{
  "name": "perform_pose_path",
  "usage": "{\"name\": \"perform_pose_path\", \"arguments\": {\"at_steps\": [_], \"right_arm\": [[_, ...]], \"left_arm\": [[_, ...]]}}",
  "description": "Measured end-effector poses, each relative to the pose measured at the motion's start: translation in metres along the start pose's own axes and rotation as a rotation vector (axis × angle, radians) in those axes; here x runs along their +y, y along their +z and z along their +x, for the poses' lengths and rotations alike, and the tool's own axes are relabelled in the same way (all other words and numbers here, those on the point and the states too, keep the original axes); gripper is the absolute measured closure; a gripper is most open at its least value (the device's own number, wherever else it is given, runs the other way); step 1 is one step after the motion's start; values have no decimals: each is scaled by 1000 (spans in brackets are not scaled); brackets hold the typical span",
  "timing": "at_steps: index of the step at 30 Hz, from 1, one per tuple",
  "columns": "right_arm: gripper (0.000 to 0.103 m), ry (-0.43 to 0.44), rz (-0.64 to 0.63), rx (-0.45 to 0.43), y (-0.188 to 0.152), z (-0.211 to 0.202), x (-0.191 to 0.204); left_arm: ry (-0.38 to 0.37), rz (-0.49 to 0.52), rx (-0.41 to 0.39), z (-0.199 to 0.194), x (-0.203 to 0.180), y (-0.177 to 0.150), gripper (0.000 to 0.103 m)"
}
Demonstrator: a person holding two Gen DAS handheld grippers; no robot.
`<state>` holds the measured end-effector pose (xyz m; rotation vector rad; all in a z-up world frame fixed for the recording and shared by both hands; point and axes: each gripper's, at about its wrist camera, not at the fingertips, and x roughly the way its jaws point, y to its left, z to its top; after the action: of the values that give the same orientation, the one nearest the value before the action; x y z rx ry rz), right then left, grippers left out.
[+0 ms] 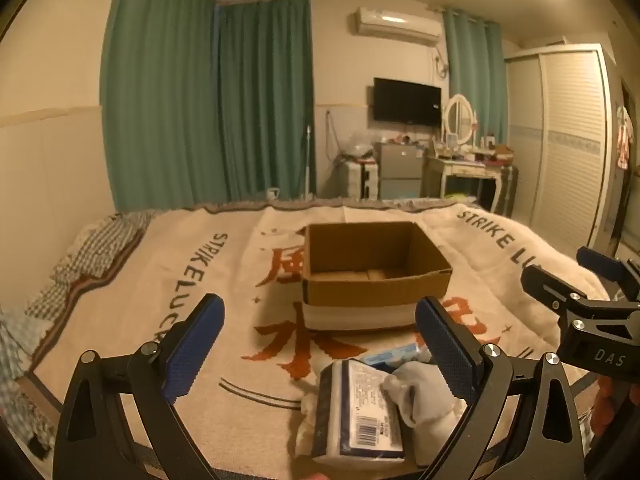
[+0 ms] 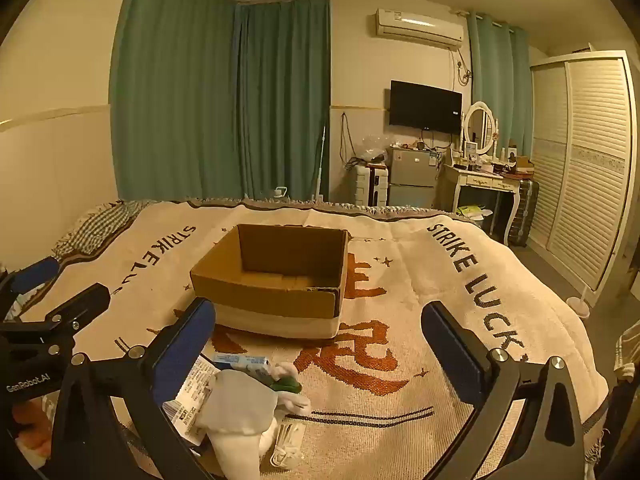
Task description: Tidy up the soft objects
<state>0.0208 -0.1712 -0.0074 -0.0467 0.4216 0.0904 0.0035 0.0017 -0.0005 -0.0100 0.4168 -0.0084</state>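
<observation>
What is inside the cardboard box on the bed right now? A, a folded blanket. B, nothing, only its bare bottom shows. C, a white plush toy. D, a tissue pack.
B: the cardboard box shows only its bare brown floor, while the tissue pack and white plush toy lie on the blanket in front of it.

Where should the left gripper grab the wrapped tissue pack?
Across its narrow width, coming from above. The tissue pack lies flat, long axis pointing away from the left gripper, barcode end nearest. The white plush crowds its right side, so grip near the barcode end, probably clear of it.
</observation>
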Motion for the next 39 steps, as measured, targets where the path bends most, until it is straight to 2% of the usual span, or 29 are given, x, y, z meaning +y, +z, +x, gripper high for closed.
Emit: {"name": "perform_pose_path", "arguments": {"at_steps": [1,7,12,39], "right_arm": [[0,2,1,0,0,0,0],[0,7,6,-10,0,0,1],[0,6,6,-17,-3,2,1],[0,9,13,-12,-2,-1,2]], "left_arm": [[6,22,-16,-2,-2,0,5],[7,12,-13,6,1,0,5],[19,27,-30,-8,1,-1,5],[20,10,-14,-4,-1,-1,5]]}}
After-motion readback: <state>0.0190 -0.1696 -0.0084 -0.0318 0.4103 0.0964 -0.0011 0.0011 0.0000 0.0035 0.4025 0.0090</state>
